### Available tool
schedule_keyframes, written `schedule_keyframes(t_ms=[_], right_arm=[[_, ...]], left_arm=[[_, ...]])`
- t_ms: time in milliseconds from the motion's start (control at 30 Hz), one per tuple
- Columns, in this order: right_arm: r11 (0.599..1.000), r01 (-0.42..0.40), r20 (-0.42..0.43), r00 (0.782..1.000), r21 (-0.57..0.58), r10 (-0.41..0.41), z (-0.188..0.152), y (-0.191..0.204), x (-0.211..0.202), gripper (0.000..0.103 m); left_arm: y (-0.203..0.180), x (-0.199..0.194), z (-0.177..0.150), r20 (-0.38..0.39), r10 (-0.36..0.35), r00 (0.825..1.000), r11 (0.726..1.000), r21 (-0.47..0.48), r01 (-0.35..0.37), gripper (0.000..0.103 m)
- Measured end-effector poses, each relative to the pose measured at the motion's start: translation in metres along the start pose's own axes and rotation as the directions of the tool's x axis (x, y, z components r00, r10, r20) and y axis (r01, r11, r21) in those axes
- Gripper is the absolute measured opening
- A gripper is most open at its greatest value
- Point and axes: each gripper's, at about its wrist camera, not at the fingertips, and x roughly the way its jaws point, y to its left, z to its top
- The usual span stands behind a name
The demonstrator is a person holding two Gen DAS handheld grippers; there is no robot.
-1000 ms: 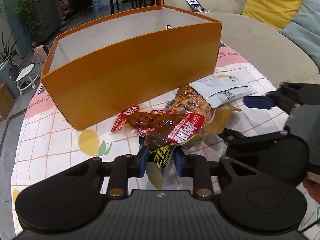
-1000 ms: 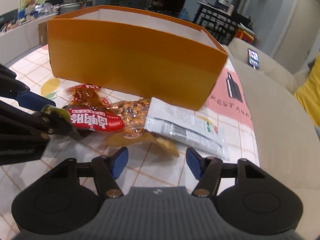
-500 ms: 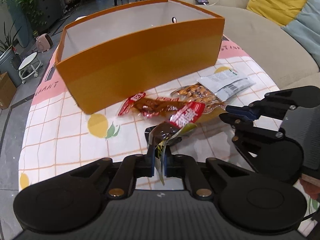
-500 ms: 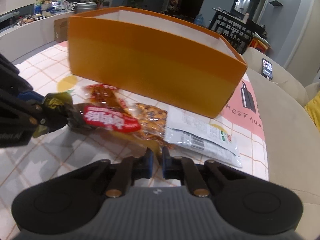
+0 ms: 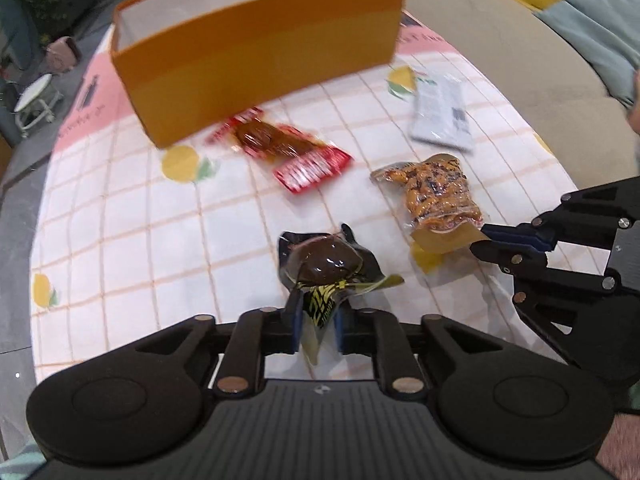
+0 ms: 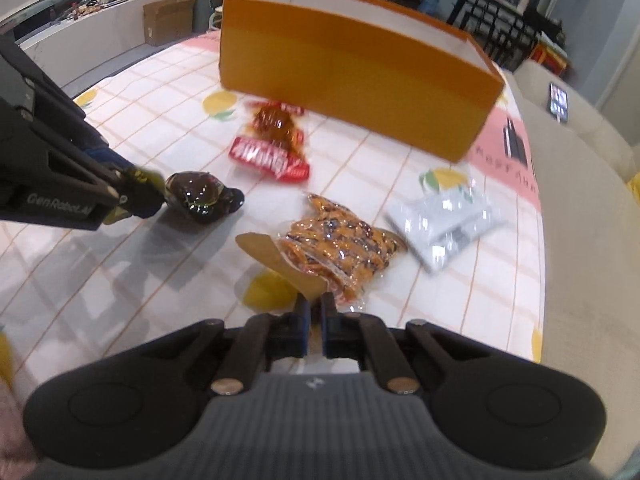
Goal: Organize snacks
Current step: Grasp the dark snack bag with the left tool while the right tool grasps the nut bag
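Lifting 2 snacks toward orange box
Left gripper pinching dark pouch; right gripper pinching peanut pack; next, probably carrying over rim.

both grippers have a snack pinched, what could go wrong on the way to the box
1. The left gripper holds the dark pack only by its crinkled yellow edge; the heavy part hangs forward and may slip out.
2. The right gripper pinches just the flat tab of the peanut pack, so it could swing or tear free.
3. The orange box has tall walls; a dangling pack might catch the rim. The red pack lies in front of it.
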Motion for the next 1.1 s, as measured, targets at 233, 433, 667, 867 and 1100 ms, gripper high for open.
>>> schedule_keyframes(t_ms=[233,433,667,867,1100], right_arm=[[0.998,-0.036,-0.038,0.999,0.042,0.037,-0.012,0.004,-0.010,0.008],[0.985,-0.087,-0.008,0.996,0.152,0.090,-0.012,-0.007,-0.024,0.034],[0.949,-0.086,0.097,0.994,0.303,0.059,-0.005,-0.029,-0.035,0.047],[0.897,-0.060,0.085,0.996,0.438,0.025,0.003,-0.048,-0.020,0.068],[0.832,-0.083,0.039,0.997,0.548,0.073,0.006,-0.056,0.009,0.072]], left_arm=[[-0.005,-0.008,-0.008,0.008,-0.068,0.998,0.998,0.014,0.068,0.034],[-0.007,-0.029,-0.010,0.063,-0.134,0.989,0.991,0.026,0.133,0.060],[0.016,-0.036,-0.003,0.156,-0.124,0.980,0.980,-0.134,0.145,0.064],[0.033,-0.006,0.006,0.111,-0.098,0.989,0.942,-0.310,0.128,0.064],[0.029,0.022,0.002,0.045,-0.061,0.997,0.939,-0.337,0.073,0.071]])
